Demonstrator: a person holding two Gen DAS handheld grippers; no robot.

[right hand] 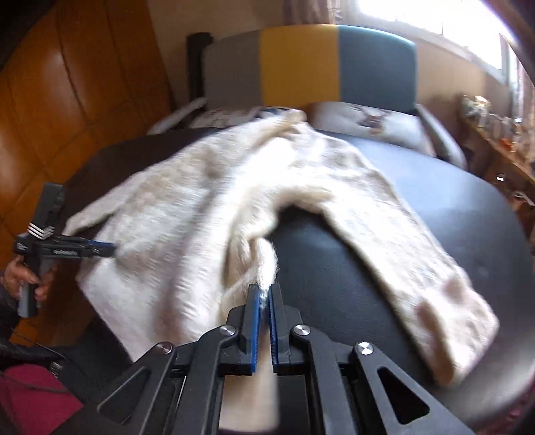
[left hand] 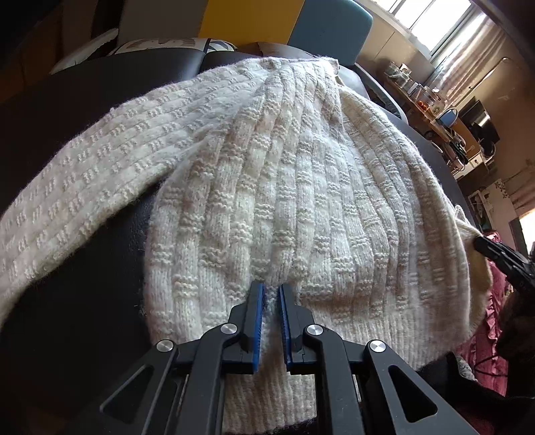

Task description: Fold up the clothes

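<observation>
Sweater (left hand: 267, 187), cream and chunky-knit, lies spread over a dark leather-like surface (left hand: 77, 254) that fills the space ahead of both pairs of fingers. The left gripper (left hand: 271, 287) has its blue-padded fingers drawn close on a fold of the ribbed hem, knit bunched between them; one sleeve (left hand: 77, 187) trails off to the left of those fingers. The right gripper (right hand: 264, 289) pinches a fuzzy edge of the sweater (right hand: 207, 214) between nearly closed pads, with the other sleeve (right hand: 411, 254) stretching away to the right of its fingers. Beyond the fingertips stands a headboard (right hand: 307, 67) in grey, yellow and teal panels, with pillows (right hand: 371, 122) at its foot. To the right, a cluttered shelf (left hand: 444, 120) runs under a bright curtained window (left hand: 434, 23).
</observation>
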